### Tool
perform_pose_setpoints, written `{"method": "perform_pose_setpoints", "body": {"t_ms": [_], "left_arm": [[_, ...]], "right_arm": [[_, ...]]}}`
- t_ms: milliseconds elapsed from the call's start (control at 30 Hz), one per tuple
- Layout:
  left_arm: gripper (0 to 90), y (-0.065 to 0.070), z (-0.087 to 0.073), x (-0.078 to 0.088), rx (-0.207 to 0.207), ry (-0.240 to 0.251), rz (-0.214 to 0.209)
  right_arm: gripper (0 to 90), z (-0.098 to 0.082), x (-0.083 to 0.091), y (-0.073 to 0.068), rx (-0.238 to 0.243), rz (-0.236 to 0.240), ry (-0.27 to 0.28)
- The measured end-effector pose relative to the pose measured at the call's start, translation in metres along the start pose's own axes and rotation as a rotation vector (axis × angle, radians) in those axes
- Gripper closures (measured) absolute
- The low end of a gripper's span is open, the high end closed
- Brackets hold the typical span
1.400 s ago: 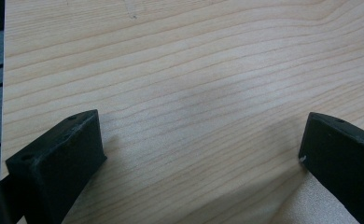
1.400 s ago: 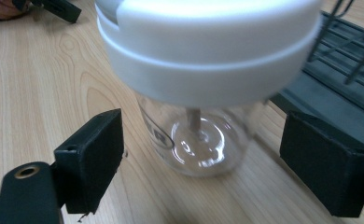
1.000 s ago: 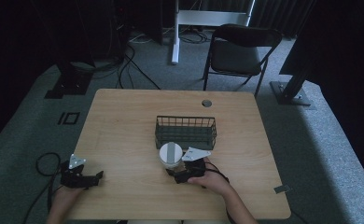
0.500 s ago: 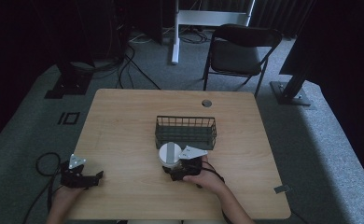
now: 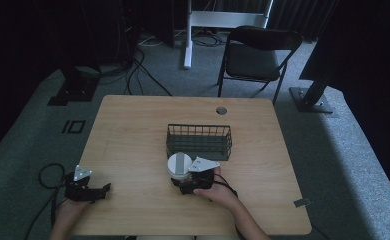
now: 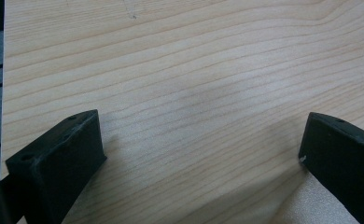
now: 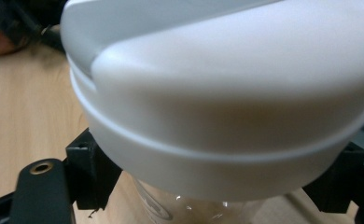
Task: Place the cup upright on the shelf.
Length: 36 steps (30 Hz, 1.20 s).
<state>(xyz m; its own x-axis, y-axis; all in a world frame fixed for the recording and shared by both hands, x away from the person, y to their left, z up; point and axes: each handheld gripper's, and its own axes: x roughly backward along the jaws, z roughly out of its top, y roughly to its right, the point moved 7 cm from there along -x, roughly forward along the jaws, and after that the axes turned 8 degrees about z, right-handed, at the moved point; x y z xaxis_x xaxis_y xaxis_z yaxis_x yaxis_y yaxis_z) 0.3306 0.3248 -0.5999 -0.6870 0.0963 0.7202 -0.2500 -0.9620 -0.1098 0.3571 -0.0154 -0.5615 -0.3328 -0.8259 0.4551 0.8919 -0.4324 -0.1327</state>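
A clear jar with a broad white lid (image 5: 179,164) stands on the wooden table (image 5: 133,135), just in front of a dark wire basket (image 5: 199,142). My right gripper (image 5: 182,183) reaches it from the near side. In the right gripper view the white lid (image 7: 217,93) looms large, and my right gripper (image 7: 213,186) is open, its jaws on either side of the glass body below the lid, with small gaps. My left gripper (image 5: 102,190) rests at the table's front left corner. In its own view the left gripper (image 6: 201,154) is open over bare wood.
A round cable hole (image 5: 221,110) sits near the table's far edge. A black folding chair (image 5: 255,57) stands behind the table. Cables lie on the floor at the left (image 5: 45,175). The wire basket looks empty.
My right hand and gripper have edged slightly left and closer in on the jar. The left gripper has stayed put.
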Motion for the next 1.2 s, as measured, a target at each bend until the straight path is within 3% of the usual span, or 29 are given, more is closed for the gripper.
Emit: {"method": "perform_pose_setpoints", "body": {"t_ms": [433, 500, 733, 967, 1200], "left_arm": [[0.0, 0.0, 0.0, 0.0, 0.001, 0.0, 0.0], [0.0, 0.0, 0.0, 0.0, 0.0, 0.0, 0.0], [0.0, 0.0, 0.0, 0.0, 0.001, 0.0, 0.0], [0.0, 0.0, 0.0, 0.0, 0.001, 0.0, 0.0], [0.0, 0.0, 0.0, 0.0, 0.0, 0.0, 0.001]], "right_arm": [[18.4, 0.024, 0.01, -0.004, -0.021, 0.013, 0.041], [18.4, 0.036, 0.016, -0.003, -0.02, -0.01, 0.063], [18.4, 0.056, 0.029, 0.0, -0.01, -0.022, 0.092], [18.4, 0.075, 0.045, 0.011, -0.018, -0.079, 0.131], [18.5, 0.09, 0.063, 0.029, -0.027, -0.184, 0.161]]}}
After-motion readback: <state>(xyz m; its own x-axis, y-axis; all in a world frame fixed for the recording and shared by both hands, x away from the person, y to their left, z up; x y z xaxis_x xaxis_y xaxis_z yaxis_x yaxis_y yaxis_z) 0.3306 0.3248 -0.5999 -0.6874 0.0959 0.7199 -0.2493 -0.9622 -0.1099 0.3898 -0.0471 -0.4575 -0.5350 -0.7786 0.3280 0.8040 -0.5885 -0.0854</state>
